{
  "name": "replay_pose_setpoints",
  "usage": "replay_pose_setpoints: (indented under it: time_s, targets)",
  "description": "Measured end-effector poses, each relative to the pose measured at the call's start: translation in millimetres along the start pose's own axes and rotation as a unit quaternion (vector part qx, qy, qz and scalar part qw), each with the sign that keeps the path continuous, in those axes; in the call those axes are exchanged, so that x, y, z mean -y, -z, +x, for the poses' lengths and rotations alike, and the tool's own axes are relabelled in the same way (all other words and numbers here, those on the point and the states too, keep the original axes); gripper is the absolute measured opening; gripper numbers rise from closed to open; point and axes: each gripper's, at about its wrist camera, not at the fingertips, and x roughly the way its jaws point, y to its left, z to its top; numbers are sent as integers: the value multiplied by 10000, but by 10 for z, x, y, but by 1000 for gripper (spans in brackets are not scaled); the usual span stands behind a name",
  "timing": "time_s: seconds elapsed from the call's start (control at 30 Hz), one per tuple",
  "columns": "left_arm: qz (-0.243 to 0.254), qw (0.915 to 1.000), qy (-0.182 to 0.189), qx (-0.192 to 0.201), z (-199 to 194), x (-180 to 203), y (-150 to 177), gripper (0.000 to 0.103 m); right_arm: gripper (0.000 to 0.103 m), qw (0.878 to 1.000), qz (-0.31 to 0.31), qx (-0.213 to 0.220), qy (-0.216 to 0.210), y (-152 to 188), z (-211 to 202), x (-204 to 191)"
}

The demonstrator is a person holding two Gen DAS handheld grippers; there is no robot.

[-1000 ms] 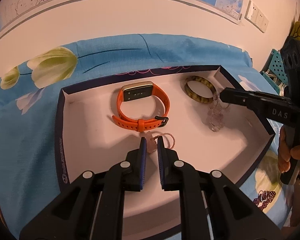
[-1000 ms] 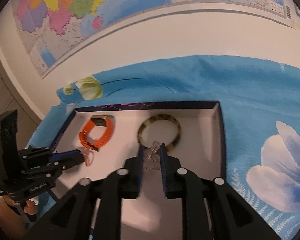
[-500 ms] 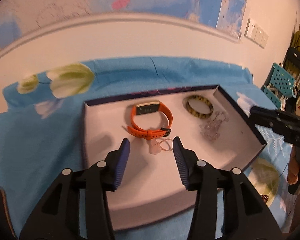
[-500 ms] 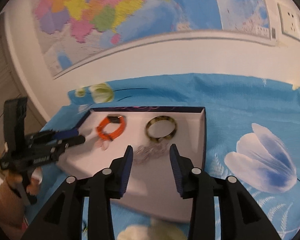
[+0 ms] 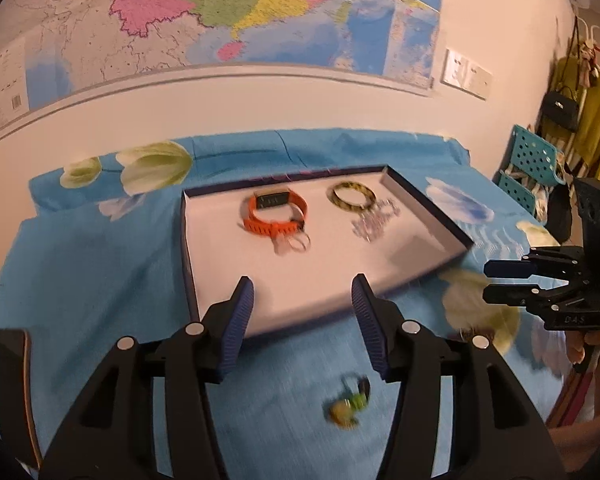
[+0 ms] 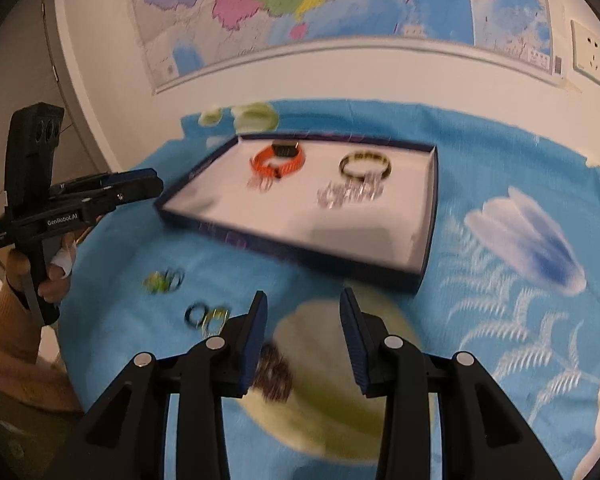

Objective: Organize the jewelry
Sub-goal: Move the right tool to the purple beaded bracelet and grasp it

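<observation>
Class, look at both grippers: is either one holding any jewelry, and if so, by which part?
Nothing is held. The left gripper and right gripper both have open, empty jaws above the blue cloth.

"GenRobot.AI" on left tool (image 6: 148, 186); "DAS"(?) on right tool (image 5: 496, 280).

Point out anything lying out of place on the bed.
Three pieces lie loose on the blue sheet, outside the tray: a green-and-yellow piece, a black-and-gold pair of rings, and a dark beaded piece.
</observation>
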Motion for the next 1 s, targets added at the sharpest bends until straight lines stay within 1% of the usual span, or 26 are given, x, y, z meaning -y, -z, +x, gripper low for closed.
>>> replay_pose_setpoints:
  time_s: [0.27,0.5,0.57,0.6,0.63,0.77,1.0]
  targets:
    - [-102,9996,159,-187,-78,47,310,52,36,9996,91,-258,-82,314,7,-66]
    - [-27,9988,292,-396,-95,112,527,52,36,9994,88,-346,-15,439,54,-99]
    - [29,9983,334,-475,-90,142,590,52,31,9994,68,-336,13,447,54,-111]
    - [71,9980,360,-513,-87,162,612,52,19,9994,51,-348,42,448,59,-117]
    - [130,9978,364,-546,-84,188,641,52,11,9993,39,-370,47,442,70,-120]
    - [311,9969,340,-637,-61,263,707,52,6,9993,0,-367,20,437,62,-121]
    - [325,9962,343,-736,0,273,705,47,5,9997,37,-208,-87,402,-64,-150]
